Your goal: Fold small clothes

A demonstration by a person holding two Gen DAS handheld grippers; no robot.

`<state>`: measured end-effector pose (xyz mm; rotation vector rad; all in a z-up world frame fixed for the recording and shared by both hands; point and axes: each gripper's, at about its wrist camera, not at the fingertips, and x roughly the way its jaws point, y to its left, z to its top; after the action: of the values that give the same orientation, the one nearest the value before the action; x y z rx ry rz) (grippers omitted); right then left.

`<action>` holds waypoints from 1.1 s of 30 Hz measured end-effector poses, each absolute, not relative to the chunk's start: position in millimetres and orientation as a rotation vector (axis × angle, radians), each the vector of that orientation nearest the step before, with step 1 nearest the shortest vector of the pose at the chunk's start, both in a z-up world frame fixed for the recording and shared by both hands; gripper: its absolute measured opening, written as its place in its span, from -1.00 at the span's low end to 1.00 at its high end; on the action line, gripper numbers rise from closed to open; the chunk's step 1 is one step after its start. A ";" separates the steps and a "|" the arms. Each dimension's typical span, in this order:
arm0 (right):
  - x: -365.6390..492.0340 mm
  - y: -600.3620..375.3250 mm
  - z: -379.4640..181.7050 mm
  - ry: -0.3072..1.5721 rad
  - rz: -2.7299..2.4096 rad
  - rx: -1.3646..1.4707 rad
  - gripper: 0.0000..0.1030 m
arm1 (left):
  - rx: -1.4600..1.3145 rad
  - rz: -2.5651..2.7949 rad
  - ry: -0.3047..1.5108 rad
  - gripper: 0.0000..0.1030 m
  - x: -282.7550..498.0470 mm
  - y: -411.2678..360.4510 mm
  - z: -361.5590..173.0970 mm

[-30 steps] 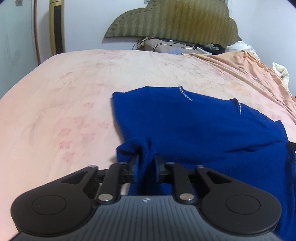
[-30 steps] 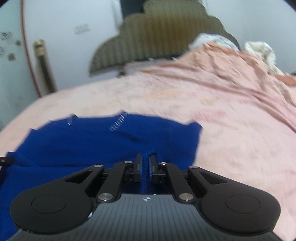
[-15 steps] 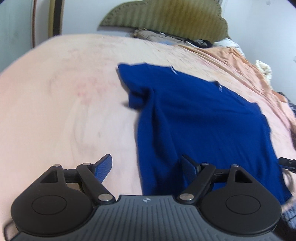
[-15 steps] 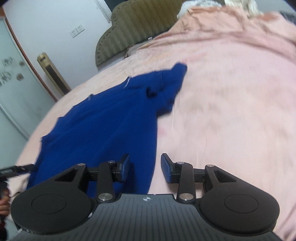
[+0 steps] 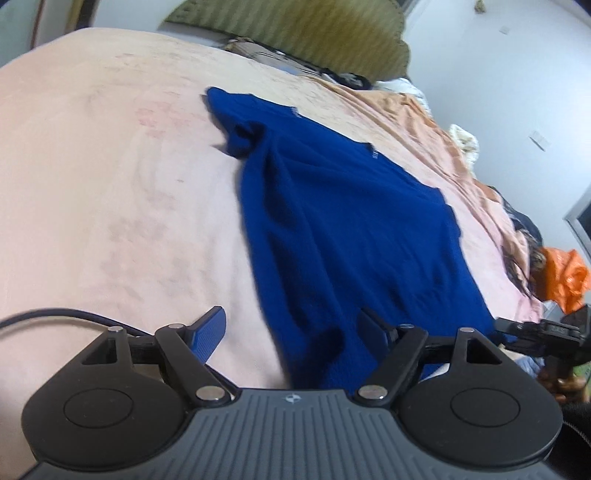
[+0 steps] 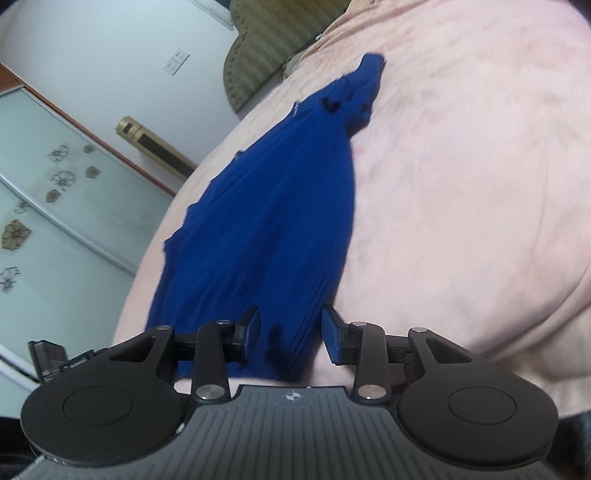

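A blue short-sleeved shirt [image 5: 351,229] lies flat on the pink bed cover [image 5: 110,184], collar far, hem near, with both sleeves bunched inward. My left gripper [image 5: 291,317] hovers over the hem's left corner; its jaws are closing but stand wide, and cloth lies between the pads without being pressed. In the right wrist view the shirt [image 6: 277,221] runs away from my right gripper [image 6: 290,317], which is open over the hem's right corner, cloth under the gap, pads apart from it. The right gripper's tip [image 5: 535,328] shows at the left view's right edge.
A green padded headboard [image 5: 295,33] with clutter [image 5: 266,55] in front closes the far end. A crumpled orange sheet [image 5: 424,122] and an orange bag [image 5: 565,277] lie right. A glass-door wardrobe [image 6: 44,206] and a gold tower unit [image 6: 155,151] stand left of the bed [image 6: 461,184].
Both grippers were shut on the shirt's sleeves a second ago. They let go, opened, and drew back to the hem; the sleeves now lie bunched near the shoulders.
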<state>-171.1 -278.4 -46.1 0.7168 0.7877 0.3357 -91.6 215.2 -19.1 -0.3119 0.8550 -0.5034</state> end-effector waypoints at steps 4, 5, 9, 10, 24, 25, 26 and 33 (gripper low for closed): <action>-171.6 -264.1 -43.1 0.798 0.328 0.671 -0.67 | -0.282 -0.553 0.870 -0.15 -96.0 197.3 -22.0; -171.1 -260.6 -42.4 0.803 0.316 0.645 -0.76 | -0.281 -0.551 0.870 -0.39 -96.7 194.8 -23.0; -175.3 -259.9 -38.9 0.775 0.264 0.623 -0.82 | -0.293 -0.531 0.887 -0.76 -95.7 193.2 -22.6; -177.2 -260.5 -35.4 0.762 0.247 0.611 -0.82 | -0.272 -0.527 0.864 -0.77 -99.5 192.1 -16.9; -178.0 -259.0 -18.0 0.745 0.260 0.512 -0.82 | -0.102 -0.448 0.865 -0.76 -101.4 166.5 -15.1; -177.5 -257.8 -21.1 0.753 0.261 0.511 -0.82 | -0.116 -0.456 0.860 -0.74 -102.3 169.5 -14.3; -177.8 -257.7 -22.8 0.761 0.262 0.506 -0.79 | -0.135 -0.465 0.866 -0.69 -103.1 175.4 -14.8; -181.3 -265.3 -35.4 0.782 0.275 0.566 -0.67 | -0.259 -0.487 0.906 -0.61 -98.8 190.7 -21.6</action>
<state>-181.3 -265.3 -35.4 0.5661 0.7819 0.2747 -98.8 190.7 -21.6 -0.2588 0.9057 -0.4874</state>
